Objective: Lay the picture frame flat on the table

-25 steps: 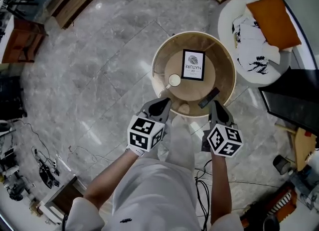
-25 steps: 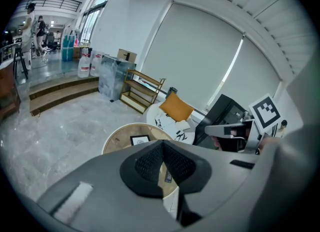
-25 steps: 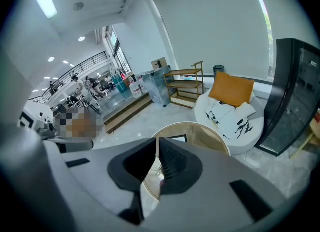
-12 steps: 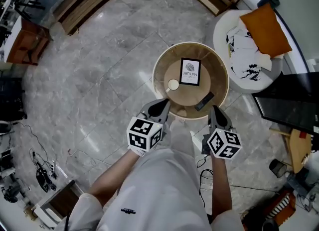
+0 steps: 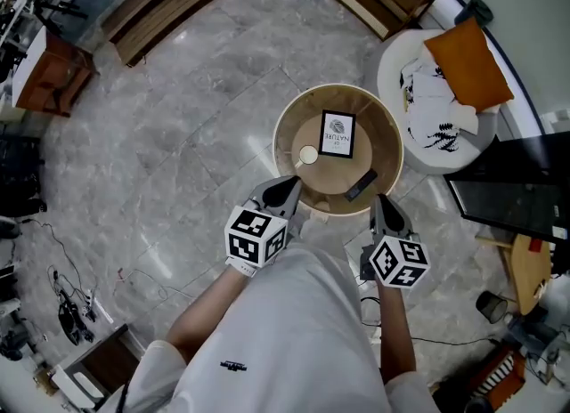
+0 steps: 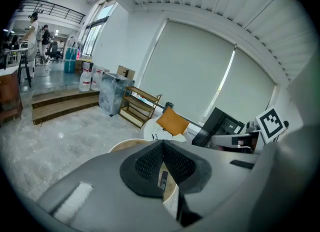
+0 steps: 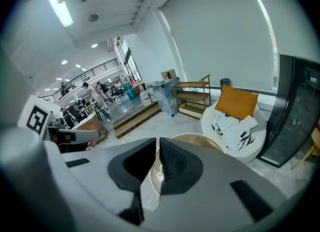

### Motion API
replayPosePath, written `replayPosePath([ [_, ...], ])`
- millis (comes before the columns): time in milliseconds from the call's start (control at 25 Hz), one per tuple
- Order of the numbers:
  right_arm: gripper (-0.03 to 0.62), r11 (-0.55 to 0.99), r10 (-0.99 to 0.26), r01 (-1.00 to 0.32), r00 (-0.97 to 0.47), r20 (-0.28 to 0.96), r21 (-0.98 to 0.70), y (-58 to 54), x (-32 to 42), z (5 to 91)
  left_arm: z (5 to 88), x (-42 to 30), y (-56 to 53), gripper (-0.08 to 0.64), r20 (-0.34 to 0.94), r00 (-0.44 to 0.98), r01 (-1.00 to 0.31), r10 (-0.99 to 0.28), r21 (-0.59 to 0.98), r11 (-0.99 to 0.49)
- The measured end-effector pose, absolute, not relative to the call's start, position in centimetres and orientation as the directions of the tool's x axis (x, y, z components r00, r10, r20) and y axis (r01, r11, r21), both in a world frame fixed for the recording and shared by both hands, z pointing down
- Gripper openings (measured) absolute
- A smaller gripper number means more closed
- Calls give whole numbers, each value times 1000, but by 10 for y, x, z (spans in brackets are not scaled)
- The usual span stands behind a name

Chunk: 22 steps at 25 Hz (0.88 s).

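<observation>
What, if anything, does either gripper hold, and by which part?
Nothing: left gripper and right gripper are both empty; the picture frame sits untouched on the table.

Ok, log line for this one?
black picture frame: on round wooden table | left gripper: shut, empty | right gripper: shut, empty

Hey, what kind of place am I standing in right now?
Probably a lounge corner of an open office: polished marble floor, a round wooden table, a white chair with an orange cushion.
</observation>
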State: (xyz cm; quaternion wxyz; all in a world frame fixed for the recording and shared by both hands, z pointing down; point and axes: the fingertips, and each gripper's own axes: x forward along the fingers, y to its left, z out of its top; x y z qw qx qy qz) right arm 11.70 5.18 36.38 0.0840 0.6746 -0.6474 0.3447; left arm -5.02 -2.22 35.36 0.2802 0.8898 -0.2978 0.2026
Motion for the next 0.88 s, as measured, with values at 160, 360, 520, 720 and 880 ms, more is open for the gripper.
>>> replayPosePath([
  [160,17,-112,-829,-949,-75,554,-296,53,111,349,346,-53,-22,3,523,745,-636,-415,368,-678],
  [360,17,-84,-830,-957,-88,551,-279,50,106,348,344,-53,-28,3,511,747,-636,-424,364,-681],
  [520,17,-78,-832,-956,-92,546,-281,49,103,343,340,-54,-27,3,509,748,-635,-425,364,-682],
  [720,17,-74,-837,-959,-90,539,-274,46,102,340,337,-51,-27,3,509,754,-625,-415,362,-691],
  [880,17,-63,-838,-961,-95,537,-268,45,99,339,333,-50,-25,3,503,759,-618,-413,358,-700],
])
